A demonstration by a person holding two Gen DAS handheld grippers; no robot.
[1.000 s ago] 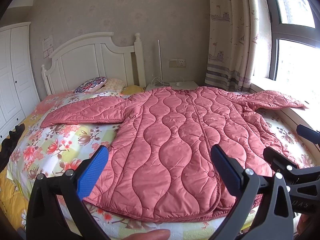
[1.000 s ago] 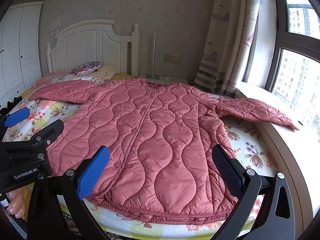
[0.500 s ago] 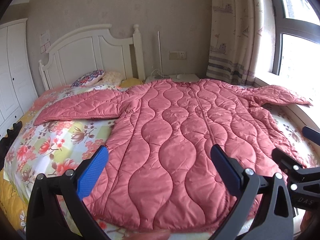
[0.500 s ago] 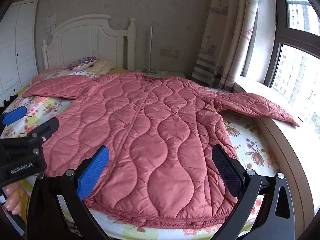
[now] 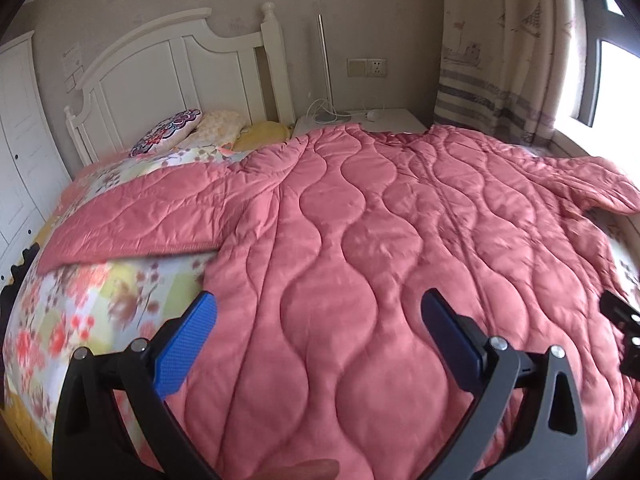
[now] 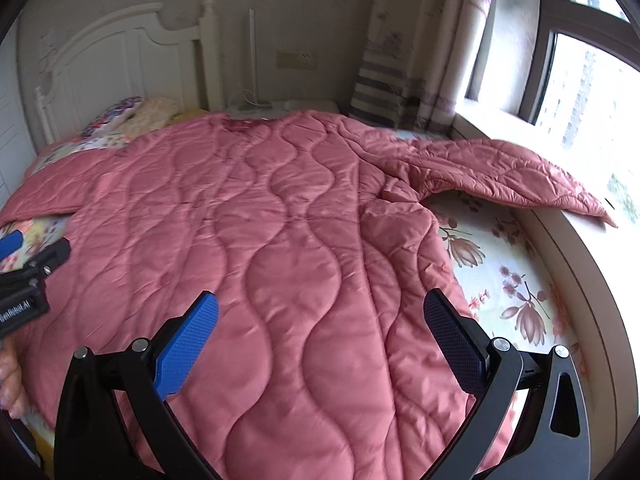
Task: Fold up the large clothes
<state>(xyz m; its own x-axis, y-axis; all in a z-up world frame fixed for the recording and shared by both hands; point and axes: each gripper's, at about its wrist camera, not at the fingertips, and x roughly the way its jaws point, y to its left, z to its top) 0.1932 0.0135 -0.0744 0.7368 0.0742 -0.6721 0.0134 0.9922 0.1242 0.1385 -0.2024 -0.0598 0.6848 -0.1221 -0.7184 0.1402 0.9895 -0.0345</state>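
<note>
Looking along our left gripper [image 5: 318,334], we see its blue-padded fingers [image 5: 186,344] spread wide with nothing between them, held over the lower half of the pink quilted padded coat [image 5: 360,240]. The coat lies flat, front up, across the bed with the floral sheet [image 5: 80,304], hem toward us and collar toward the white wooden headboard [image 5: 168,68]. This view alone shows the coat's left-hand sleeve [image 5: 140,220] stretched out over the sheet, the patterned cushion [image 5: 168,132] by the headboard, and the white bedside table [image 5: 380,118] with a cable on it. Only the black tip of our right gripper [image 5: 622,320] enters at the right edge here. The right wrist view shows that right gripper [image 6: 320,336] equally wide apart and empty, over the coat's hem. It alone shows the other sleeve [image 6: 500,172] reaching onto the window ledge [image 6: 580,248], and bare floral sheet beside the coat's edge. At its left edge we see part of the left gripper's black body [image 6: 28,280] and fingertips of the hand [image 6: 10,380] below it. The striped curtain [image 6: 384,80] hangs behind; both views are motion-blurred.
</note>
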